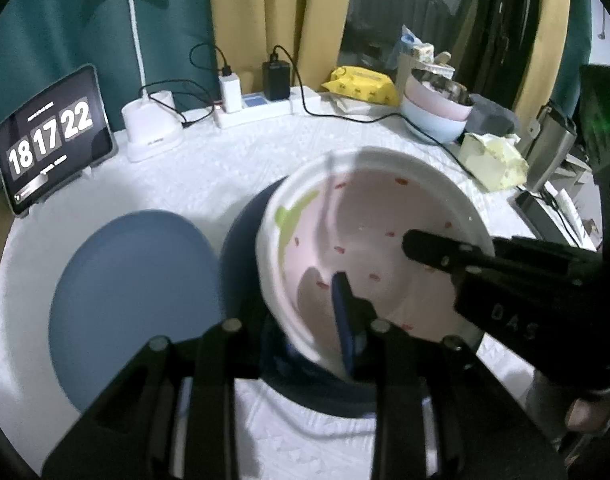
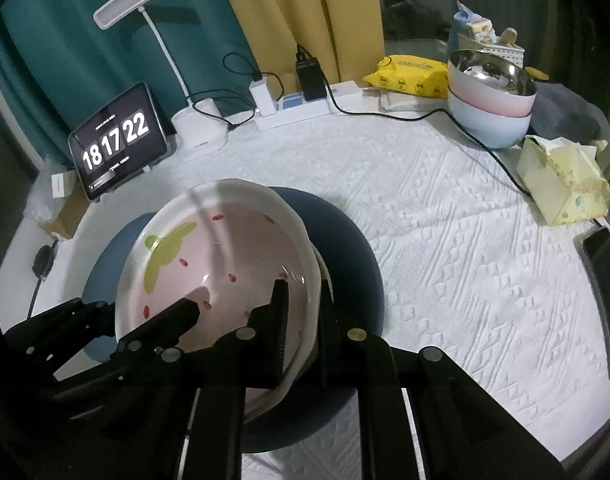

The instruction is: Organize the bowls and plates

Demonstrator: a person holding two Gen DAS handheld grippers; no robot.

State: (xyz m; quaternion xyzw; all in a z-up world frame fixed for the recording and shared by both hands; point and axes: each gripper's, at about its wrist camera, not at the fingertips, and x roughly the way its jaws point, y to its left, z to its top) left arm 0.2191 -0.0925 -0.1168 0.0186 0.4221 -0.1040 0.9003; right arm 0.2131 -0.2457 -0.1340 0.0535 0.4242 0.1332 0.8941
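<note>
While we hold the pink bowl (image 2: 225, 264) tilted over the dark blue plate (image 2: 345, 248), our right gripper (image 2: 301, 320) is clamped on its near rim, one finger inside, one outside. Our left gripper (image 1: 305, 308) straddles the bowl's rim too, its blue-padded finger (image 1: 343, 320) inside; we cannot tell whether its pads press. Left of the dark plate lies a lighter blue plate (image 1: 133, 300); beyond it stand stacked bowls (image 2: 491, 100).

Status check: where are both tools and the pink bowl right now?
Both tools clamp the pink bowl's rim, opposite sides. Bowl tilted over dark blue plate. Lighter blue plate alongside; nothing blocking.
</note>
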